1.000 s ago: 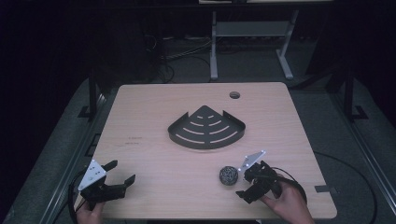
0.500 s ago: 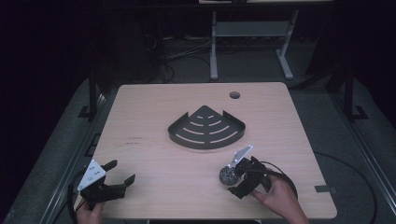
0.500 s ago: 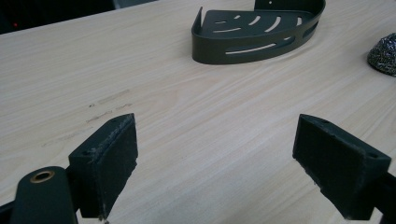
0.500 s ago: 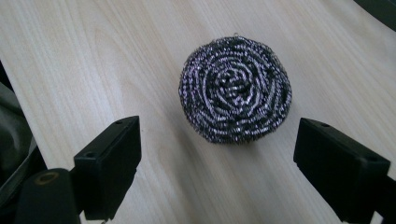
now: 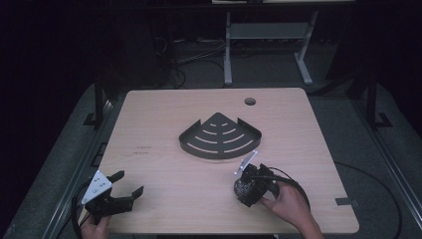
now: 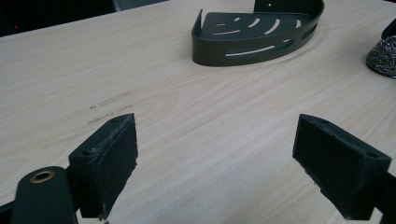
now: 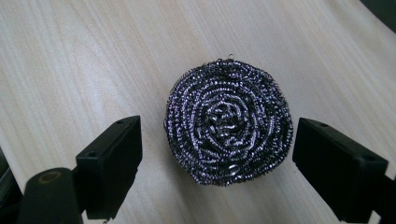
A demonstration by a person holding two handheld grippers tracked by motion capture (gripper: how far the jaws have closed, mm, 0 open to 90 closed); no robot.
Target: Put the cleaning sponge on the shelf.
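A steel scourer (image 7: 228, 122) lies on the wooden table (image 5: 164, 124), near its front edge and right of centre, with the right gripper (image 5: 244, 186) poised directly over it. Seen through the right gripper view, the jaws stand wide apart on either side of the round coil of wire, one to each flank, neither pad touching it. The person's right hand (image 5: 288, 204) grips the tool from the near side, its cable looping behind. Just beyond the scourer sits a dark, fan-shaped rack (image 5: 220, 137) with curved slots, close to the table's middle. At the front left corner the left gripper (image 5: 122, 191) rests low over bare wood, well apart from both scourer and rack, its jaws also spread wide with nothing between them; its own view shows the rack (image 6: 259, 30) ahead and the scourer's edge (image 6: 383, 53) at far right
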